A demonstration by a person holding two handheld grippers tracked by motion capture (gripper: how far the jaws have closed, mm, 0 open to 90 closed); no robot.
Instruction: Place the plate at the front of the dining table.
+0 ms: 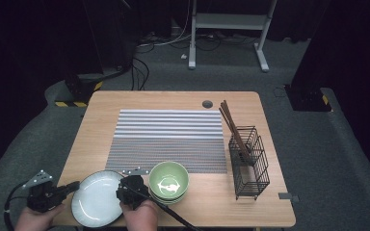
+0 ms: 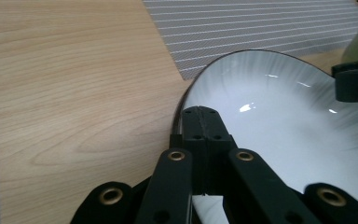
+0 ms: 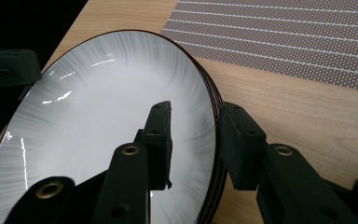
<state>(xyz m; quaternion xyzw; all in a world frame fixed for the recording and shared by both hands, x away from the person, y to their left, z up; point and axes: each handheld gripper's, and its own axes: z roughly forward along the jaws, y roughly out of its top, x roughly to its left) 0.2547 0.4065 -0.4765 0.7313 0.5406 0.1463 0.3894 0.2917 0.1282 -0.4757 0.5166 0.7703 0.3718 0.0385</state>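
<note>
Left of the bowl (image 1: 168,180), the plate (image 1: 98,197) lies flat. Left gripper (image 2: 200,114) closed on its rim; right gripper (image 3: 193,126) straddles the opposite rim, part open. Glazed, slippery, breakable: grip both rims.

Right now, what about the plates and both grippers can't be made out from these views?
- How many plates are stacked: right gripper view, rims overlap.
- Whether the left gripper pinches the rim: left gripper view, shut jaws cover it.
- Whether the right gripper touches the rim: jaws straddle it, contact unclear.
- Green bowl count: high view, too small.
</note>
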